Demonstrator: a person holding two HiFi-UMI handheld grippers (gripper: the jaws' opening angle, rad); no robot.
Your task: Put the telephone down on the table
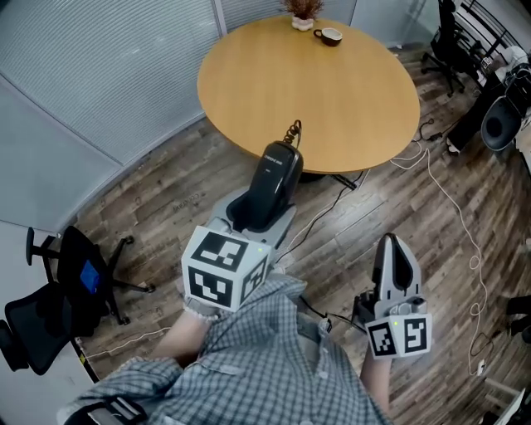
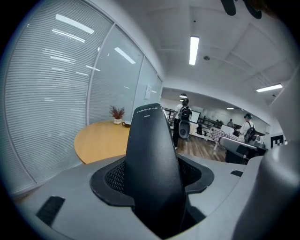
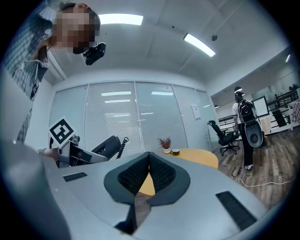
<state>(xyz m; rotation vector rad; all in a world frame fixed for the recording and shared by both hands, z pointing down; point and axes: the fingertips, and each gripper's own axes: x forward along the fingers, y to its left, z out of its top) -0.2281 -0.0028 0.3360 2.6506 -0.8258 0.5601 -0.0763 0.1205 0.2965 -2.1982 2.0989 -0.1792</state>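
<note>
The person stands on the wooden floor (image 1: 166, 195) just short of a round wooden table (image 1: 348, 108), a gripper in each hand. The left gripper (image 1: 264, 217) is raised ahead of the checked shirt (image 1: 265, 357), and its fingers (image 2: 61, 187) stand wide apart, clamped on the lower part of a black telephone (image 1: 275, 178). The telephone stands nearly upright between the dark pads, its upper end pointing toward the table. A coiled cord (image 1: 293, 130) rises from its top. From the head view its tip overlaps the table's near edge, but it is held in the air and rests on nothing. The right gripper (image 1: 393, 249) hangs lower and off to the side, over the floor, well apart from the telephone. Its fingers (image 3: 161, 173) are drawn together at the tips with nothing between them. At the far side of the table a cup (image 1: 328, 36) sits just beside a small potted plant (image 1: 303, 12). A black office chair (image 1: 62, 286) stands by the glass wall on the left. Pale cables (image 1: 452, 195) trail across the boards on the right. Beyond the table, other people (image 2: 185, 115) stand in the open office.
</note>
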